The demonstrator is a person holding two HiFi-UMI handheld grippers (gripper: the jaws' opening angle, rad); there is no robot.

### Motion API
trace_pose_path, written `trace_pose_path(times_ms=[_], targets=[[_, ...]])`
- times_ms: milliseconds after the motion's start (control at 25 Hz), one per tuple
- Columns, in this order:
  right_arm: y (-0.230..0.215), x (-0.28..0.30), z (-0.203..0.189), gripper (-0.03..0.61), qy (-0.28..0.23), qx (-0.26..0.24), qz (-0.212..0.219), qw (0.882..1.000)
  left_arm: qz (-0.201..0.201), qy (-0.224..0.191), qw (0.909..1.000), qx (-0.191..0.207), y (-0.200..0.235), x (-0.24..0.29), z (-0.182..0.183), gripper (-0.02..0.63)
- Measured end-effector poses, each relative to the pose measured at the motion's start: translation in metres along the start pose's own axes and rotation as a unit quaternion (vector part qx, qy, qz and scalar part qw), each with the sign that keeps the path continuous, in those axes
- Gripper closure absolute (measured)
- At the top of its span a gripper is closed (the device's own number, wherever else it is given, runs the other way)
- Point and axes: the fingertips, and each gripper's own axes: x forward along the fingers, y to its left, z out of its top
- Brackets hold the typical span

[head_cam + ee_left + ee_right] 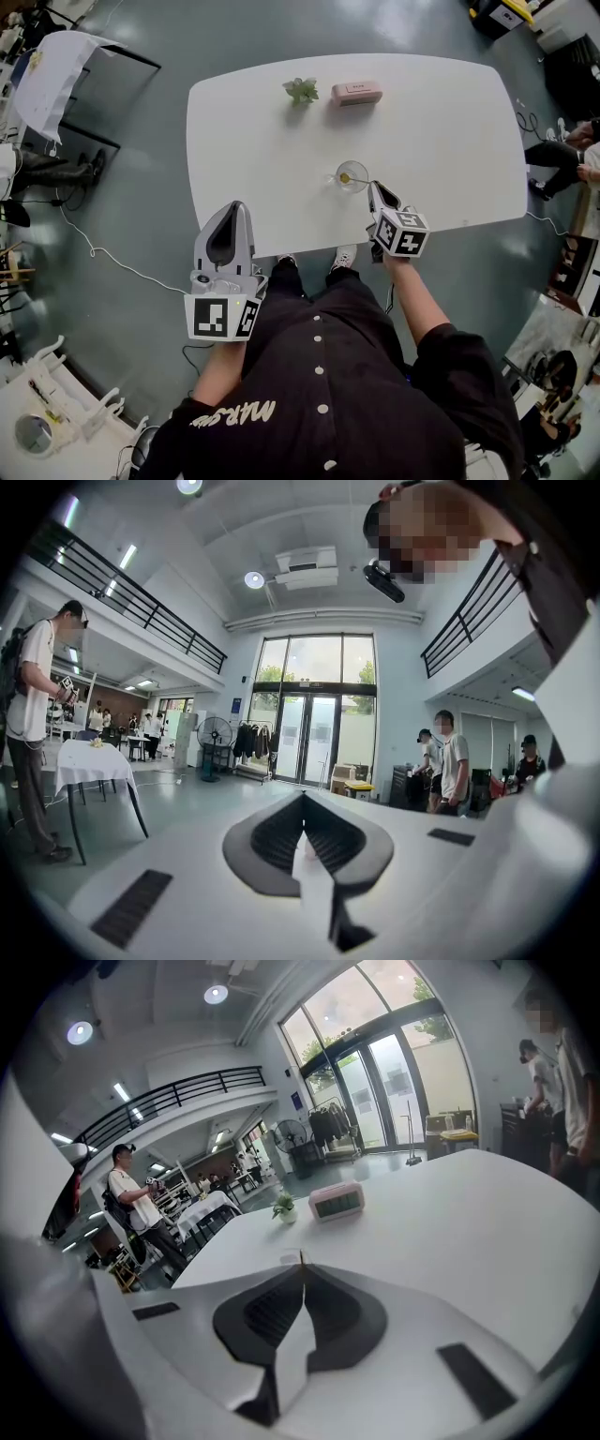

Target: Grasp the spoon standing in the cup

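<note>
Two grippers work over a white table point(441, 122). From the near edge, the right gripper point(373, 186) reaches to the cup point(352, 176), a clear glass standing close to that edge, right of the middle. Its jaws are closed on the thin handle of the spoon point(360, 180), whose tip pokes up just past the jaw tips. The spoon stands in the cup and leans toward the gripper. The left gripper point(234, 210) hangs at the near edge toward the left corner, well apart from the cup. Its jaws are pressed together with nothing between them. A plant point(301, 90) and a pink clock point(356, 93) sit side by side near the far edge.
</note>
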Motion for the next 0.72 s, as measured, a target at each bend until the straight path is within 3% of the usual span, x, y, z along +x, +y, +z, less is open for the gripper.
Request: trace_pose_path(times_ms=[400,720], targets=[[0.005,-0.012,0.024,0.569,-0.012,-0.078,-0.001,0.997,-0.01,-0.019,0.9998,0.004,-0.004,0.005,0.013,0.604],[0.028,-0.047,0.07,0.568,-0.062,-0.132,0.017,0.989,-0.026,-0.036,0.999,0.008,-0.011,0.012,0.026,0.604]])
